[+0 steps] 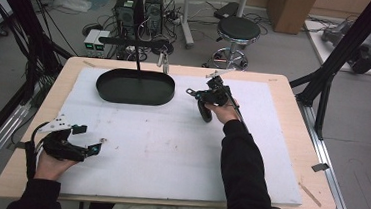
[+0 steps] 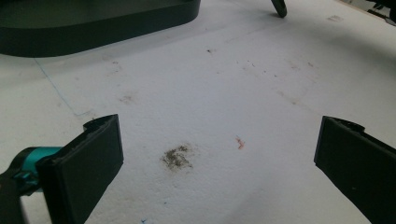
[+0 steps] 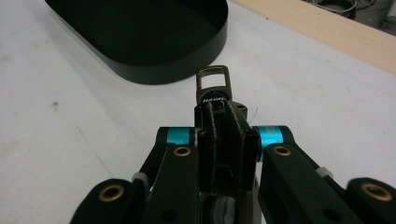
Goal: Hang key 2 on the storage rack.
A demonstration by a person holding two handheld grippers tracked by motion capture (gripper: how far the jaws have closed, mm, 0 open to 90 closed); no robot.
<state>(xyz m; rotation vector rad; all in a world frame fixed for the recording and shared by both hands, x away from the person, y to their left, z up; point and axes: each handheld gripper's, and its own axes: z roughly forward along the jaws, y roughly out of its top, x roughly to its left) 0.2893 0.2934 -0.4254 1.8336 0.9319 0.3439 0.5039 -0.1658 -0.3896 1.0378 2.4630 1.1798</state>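
We have the right hand-held gripper [image 3: 219, 116] clamped tight on a small black key fob [image 3: 214, 88], metal loop aimed at the black oval tray [image 1: 134, 87] near the surface's far edge, just ahead. The left hand-held gripper [image 2: 219, 154] waits wide open and empty by the near left corner, much farther off.

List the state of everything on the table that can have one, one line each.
Right gripper: shut on the key fob, held above the mat.
Key fob: clamped between the jaws, metal loop pointing toward the tray.
Left gripper: open, nothing between its jaws, low over the mat.
Black oval tray: upright, nothing lying in it.
White mat: flat, stained in spots.
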